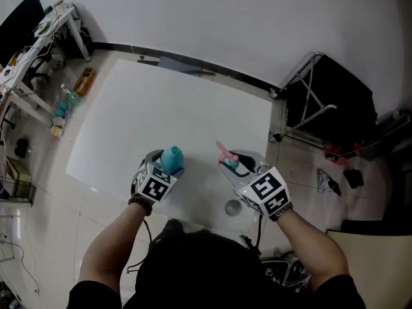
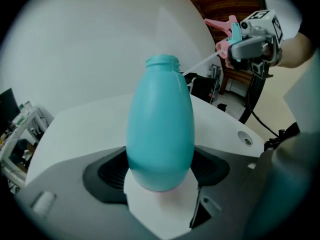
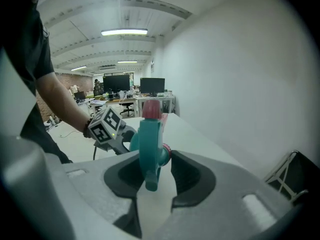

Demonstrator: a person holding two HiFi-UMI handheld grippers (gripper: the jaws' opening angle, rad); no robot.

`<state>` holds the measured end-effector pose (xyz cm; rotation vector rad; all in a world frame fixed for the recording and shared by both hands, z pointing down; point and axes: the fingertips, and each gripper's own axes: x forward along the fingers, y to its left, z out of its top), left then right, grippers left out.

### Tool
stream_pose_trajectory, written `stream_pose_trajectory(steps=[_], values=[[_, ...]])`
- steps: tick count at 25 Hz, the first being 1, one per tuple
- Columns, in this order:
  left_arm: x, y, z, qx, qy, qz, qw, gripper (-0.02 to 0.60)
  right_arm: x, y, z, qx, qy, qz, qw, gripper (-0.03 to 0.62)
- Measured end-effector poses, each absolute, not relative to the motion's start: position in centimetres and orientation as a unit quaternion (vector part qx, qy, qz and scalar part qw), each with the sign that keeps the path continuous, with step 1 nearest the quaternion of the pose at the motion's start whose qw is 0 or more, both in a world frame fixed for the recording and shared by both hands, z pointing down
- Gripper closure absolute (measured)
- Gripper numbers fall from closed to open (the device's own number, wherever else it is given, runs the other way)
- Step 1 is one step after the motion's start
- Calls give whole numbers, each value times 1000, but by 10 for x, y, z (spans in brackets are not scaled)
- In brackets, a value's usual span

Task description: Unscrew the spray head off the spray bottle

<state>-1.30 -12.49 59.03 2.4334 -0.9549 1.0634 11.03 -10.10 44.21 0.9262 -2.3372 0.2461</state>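
Note:
A teal spray bottle (image 1: 172,158) sits in my left gripper (image 1: 167,168), whose jaws are shut on its lower body (image 2: 160,129). Its threaded neck is bare and open at the top. The spray head (image 1: 226,154), teal with a pink trigger and nozzle, is off the bottle and clamped in my right gripper (image 1: 234,167), a hand's width to the right. In the right gripper view the head (image 3: 150,144) stands upright between the pads (image 3: 187,176). In the left gripper view a thin white dip tube (image 2: 200,64) slants from the head (image 2: 227,31) toward the bottle's neck.
Both grippers hover over the near edge of a white table (image 1: 167,102). A small grey round fitting (image 1: 233,206) sits in the tabletop near my right hand. A black folding stand (image 1: 322,102) is to the right, and a cluttered shelf (image 1: 38,31) and bottles (image 1: 64,102) to the left.

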Motion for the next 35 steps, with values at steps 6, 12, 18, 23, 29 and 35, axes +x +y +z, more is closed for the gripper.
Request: stream_pose_trajectory(steps=[6,12,18,23,29,35], values=[[-6,-131,598,852,-354,352,159,173,97,-113,504,390,-854,28,345,470],[0,-135,603,856,-349,352,149,172,90,-118,557,394,-821,-45,410,470],[5,-136,605,865,-339,338,148,172,85,-123,587,376,-796,-116,460,468],[4,-137,605,871,-337,327,145,169,82,-121,603,363,-792,-126,474,470],[4,-138,605,874,-336,323,138,164,82,-120,612,361,-789,-120,482,467],[8,-135,606,876,-328,327,138,161,83,-117,620,350,-792,-109,489,436]])
